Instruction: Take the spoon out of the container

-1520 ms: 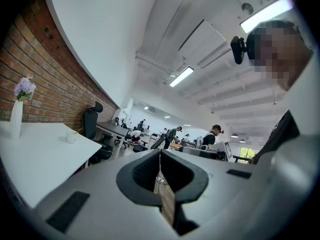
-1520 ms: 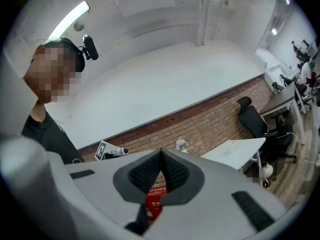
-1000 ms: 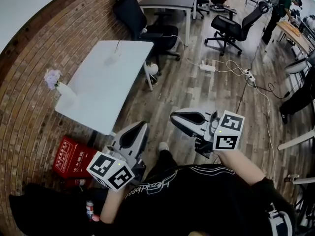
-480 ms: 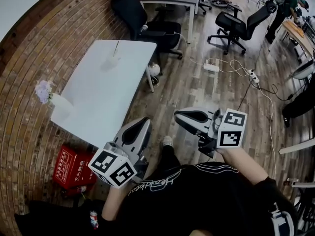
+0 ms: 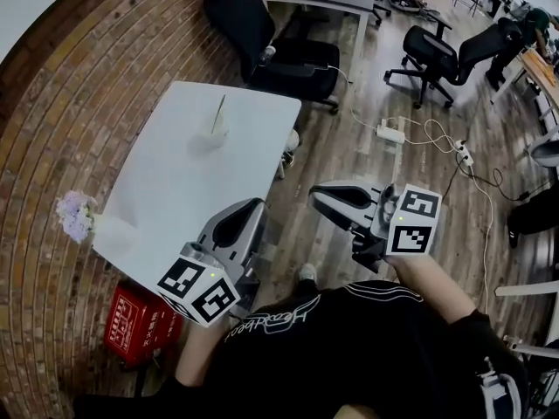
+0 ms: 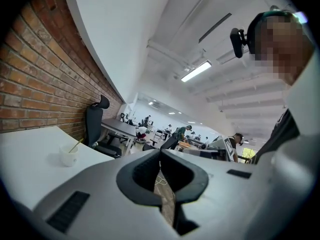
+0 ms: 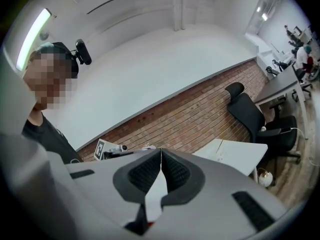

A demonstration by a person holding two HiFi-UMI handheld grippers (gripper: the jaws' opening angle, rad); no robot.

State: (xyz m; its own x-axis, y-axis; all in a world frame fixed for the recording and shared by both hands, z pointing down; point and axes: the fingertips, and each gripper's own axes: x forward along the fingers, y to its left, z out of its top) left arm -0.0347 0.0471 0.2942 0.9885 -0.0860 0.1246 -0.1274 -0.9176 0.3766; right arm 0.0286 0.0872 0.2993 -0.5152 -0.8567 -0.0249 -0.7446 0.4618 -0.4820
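A small white container (image 5: 216, 127) stands near the far end of a white table (image 5: 175, 182), with a thin spoon handle (image 5: 218, 110) sticking up out of it. In the left gripper view the same container (image 6: 68, 155) shows at the left with the spoon (image 6: 76, 145) leaning in it. My left gripper (image 5: 253, 209) hangs shut and empty over the table's near right edge. To its right, my right gripper (image 5: 316, 195) is held above the floor, shut with nothing in it. Both are well short of the container.
A vase of pale flowers (image 5: 79, 218) stands at the table's near left corner. A red box (image 5: 140, 323) lies on the floor below it. A black office chair (image 5: 262, 37) sits behind the table, by a brick wall (image 5: 52, 120). Cables and a power strip (image 5: 391, 133) lie on the floor.
The view has shifted toward the table, which now lies closer beneath my left gripper. Both grippers stay shut, at about the same height.
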